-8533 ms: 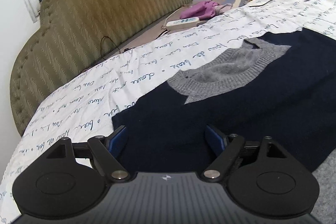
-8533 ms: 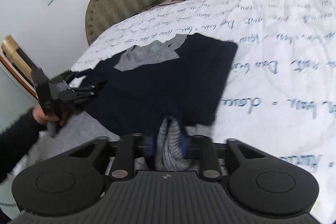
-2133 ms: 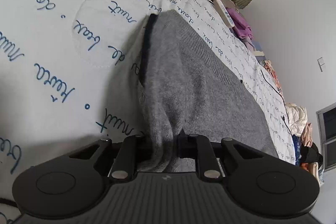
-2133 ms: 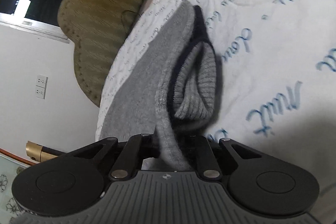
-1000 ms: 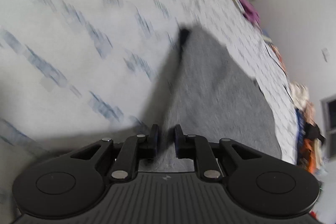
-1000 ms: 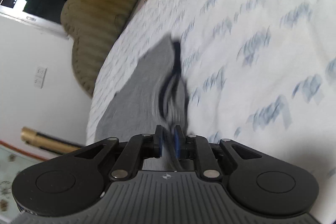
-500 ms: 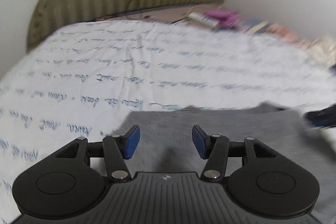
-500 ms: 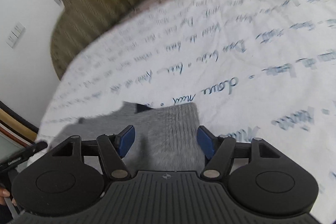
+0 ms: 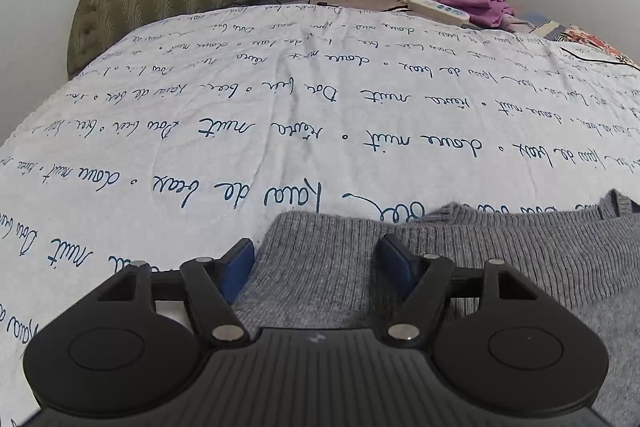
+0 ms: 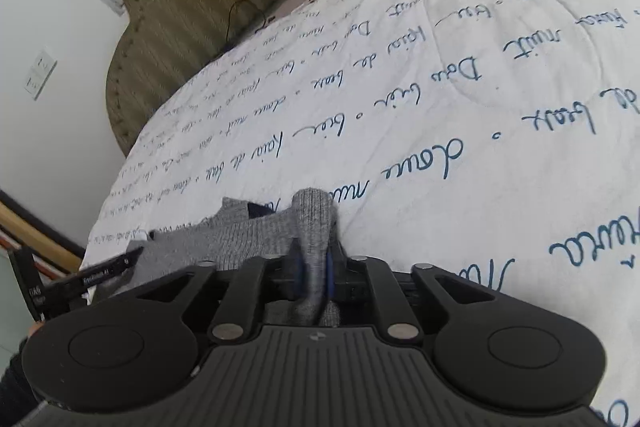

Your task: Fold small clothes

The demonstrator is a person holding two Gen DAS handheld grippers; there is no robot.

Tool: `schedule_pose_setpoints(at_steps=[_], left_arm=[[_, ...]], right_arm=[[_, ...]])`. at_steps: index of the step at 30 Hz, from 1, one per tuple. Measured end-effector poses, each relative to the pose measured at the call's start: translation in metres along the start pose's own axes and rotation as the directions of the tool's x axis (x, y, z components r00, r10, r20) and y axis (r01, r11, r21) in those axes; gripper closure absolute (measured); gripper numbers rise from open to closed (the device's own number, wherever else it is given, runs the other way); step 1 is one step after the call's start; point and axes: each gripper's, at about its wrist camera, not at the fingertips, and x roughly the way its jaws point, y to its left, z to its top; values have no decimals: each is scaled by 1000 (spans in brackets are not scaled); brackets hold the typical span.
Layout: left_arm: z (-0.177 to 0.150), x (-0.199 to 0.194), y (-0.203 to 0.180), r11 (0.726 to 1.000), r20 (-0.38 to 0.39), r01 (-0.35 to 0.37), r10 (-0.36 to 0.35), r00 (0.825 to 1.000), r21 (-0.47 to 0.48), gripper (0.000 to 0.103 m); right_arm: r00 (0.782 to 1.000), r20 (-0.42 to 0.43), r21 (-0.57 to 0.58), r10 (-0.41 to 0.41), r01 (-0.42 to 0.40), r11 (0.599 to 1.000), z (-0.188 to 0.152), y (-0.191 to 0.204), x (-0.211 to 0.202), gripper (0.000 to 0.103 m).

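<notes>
Right gripper (image 10: 312, 277) pinches sweater (image 9: 340, 267) corner; left gripper (image 9: 318, 261) gapes empty over ribbed edge running 3-to-9 o'clock.

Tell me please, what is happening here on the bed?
A person is folding a grey knitted sweater on a white quilt with blue writing. The right gripper is shut on a bunched edge of the sweater. The left gripper is open, its fingers hovering over the sweater's ribbed edge.

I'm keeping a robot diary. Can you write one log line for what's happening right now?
step: fold sweater | left gripper: jaws open over gray sweater | right gripper: jaws shut on sweater edge | surface: bedspread
</notes>
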Motion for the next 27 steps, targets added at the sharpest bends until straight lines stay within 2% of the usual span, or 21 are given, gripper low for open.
schedule_pose_setpoints(at_steps=[1,3,6,8,9,10,11,14,16,18,19,21,23,27], left_arm=[[0,-1,0,1000,-1,1,-1,1000,-1,33],[0,-1,1,1000,-2,4,-4,1000,-8,33],[0,-2,-1,1000,4,-4,4,1000,-7,33],[-1,-2,-2,1000,8,-7,7,1000,-7,33],[-1,-2,-1,1000,8,-6,6,1000,-8,33],[-1,-2,-1,1000,8,-3,3,1000,-10,33],[-1,-2,-1,1000,8,-3,3,1000,-13,32],[-2,-2,0,1000,9,-1,1,1000,-18,31],[-3,-2,1,1000,12,4,-4,1000,-23,31],[-3,-2,3,999,14,12,-12,1000,-30,31],[-3,-1,4,999,15,14,-13,1000,-33,29],[-4,1,7,999,24,26,-25,999,-42,27],[-2,4,8,998,28,29,-28,999,-49,23],[1,6,6,999,23,15,-14,1000,-36,20]], right_arm=[[1000,11,3,-13,13,1000,0,2,-4,71],[996,70,-8,-59,60,998,4,10,-20,71],[965,228,-76,-129,150,986,5,39,-48,69],[940,306,-142,-150,201,969,2,64,-61,58],[939,315,-183,-138,202,962,-2,77,-63,53],[945,301,-228,-126,200,953,-6,89,-59,40],[953,276,-276,-127,205,939,-11,102,-50,34],[962,202,-415,-182,253,874,-30,125,-12,34],[957,151,-417,-246,288,862,-37,121,17,34],[942,109,-371,-316,334,867,-39,102,39,34],[949,135,-347,-286,316,883,-42,92,40,30],[955,164,-327,-248,290,899,-43,85,39,29],[952,178,-352,-250,298,887,-48,86,44,23],[948,176,-402,-266,316,859,-52,96,55,16]])
